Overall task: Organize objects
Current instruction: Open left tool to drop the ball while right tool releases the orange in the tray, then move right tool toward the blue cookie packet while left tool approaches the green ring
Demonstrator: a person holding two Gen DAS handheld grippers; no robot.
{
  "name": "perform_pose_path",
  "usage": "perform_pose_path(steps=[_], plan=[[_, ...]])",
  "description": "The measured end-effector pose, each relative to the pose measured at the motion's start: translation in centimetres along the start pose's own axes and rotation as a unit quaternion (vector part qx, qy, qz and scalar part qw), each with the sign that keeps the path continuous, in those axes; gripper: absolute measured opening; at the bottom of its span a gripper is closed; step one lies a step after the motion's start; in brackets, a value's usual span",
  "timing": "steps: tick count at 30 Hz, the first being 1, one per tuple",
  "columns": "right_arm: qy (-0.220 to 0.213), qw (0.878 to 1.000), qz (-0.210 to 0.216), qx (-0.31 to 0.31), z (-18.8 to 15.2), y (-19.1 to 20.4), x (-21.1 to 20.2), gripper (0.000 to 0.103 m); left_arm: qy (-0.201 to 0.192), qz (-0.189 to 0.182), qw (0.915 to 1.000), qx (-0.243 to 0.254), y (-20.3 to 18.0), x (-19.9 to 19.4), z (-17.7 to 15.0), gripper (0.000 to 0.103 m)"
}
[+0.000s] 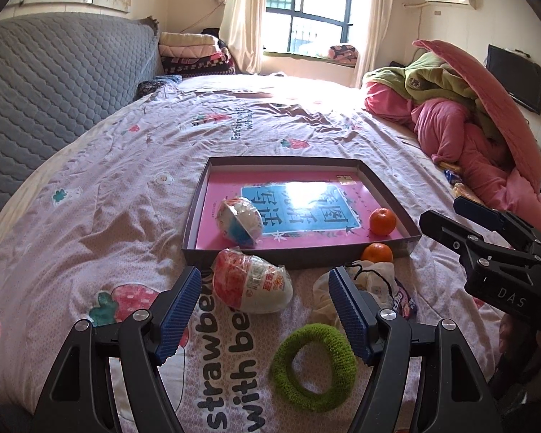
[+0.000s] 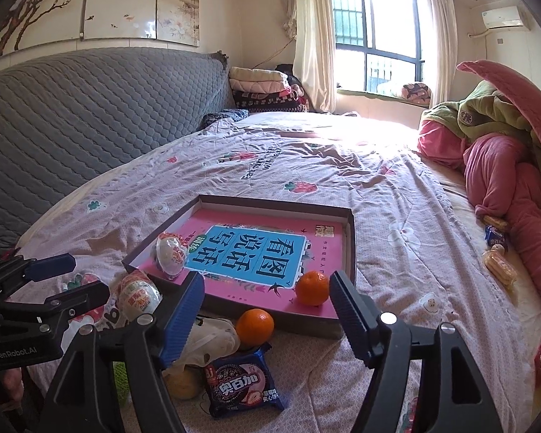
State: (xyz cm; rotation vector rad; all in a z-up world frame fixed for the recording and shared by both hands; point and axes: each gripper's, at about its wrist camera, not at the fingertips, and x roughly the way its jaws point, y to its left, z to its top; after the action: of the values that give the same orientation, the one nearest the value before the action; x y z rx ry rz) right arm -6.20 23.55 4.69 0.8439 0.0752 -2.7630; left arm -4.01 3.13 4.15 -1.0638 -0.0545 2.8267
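A shallow box tray (image 1: 195,209) (image 2: 353,245) with a pink book in it lies on the bed. Inside it are a toy egg (image 1: 240,220) (image 2: 169,252) and an orange (image 1: 382,221) (image 2: 312,288). A second orange (image 1: 377,252) (image 2: 254,326) sits just outside the front wall. My left gripper (image 1: 267,288) is open, with a red-and-white toy egg (image 1: 250,281) (image 2: 139,294) lying between its pads, untouched. A green knitted ring (image 1: 312,366) lies below it. My right gripper (image 2: 267,288) is open over the tray's front edge and holds nothing.
A mesh pouch (image 1: 371,281) (image 2: 209,339) and a dark cookie packet (image 2: 243,380) lie in front of the tray. Snack packs (image 2: 497,263) rest by the pink quilt pile (image 1: 469,137) on the right. A grey padded headboard (image 1: 54,90) runs along the left.
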Motion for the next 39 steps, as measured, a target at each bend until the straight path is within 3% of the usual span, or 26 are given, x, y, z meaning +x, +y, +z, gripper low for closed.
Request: perform_pose_path(steps=[21, 39], plan=[[0.025, 1.0, -0.013, -0.003, -3.5, -0.2, -1.5, 0.074, 0.011, -0.018, 0.9995, 0.023, -0.7, -1.5, -3.2, 0.075], [0.043, 0.999, -0.013, -0.009, -5.0, 0.2, -2.1, 0.074, 0.031, -0.01, 0.9992, 0.023, -1.0, -1.8, -4.4, 0.075]])
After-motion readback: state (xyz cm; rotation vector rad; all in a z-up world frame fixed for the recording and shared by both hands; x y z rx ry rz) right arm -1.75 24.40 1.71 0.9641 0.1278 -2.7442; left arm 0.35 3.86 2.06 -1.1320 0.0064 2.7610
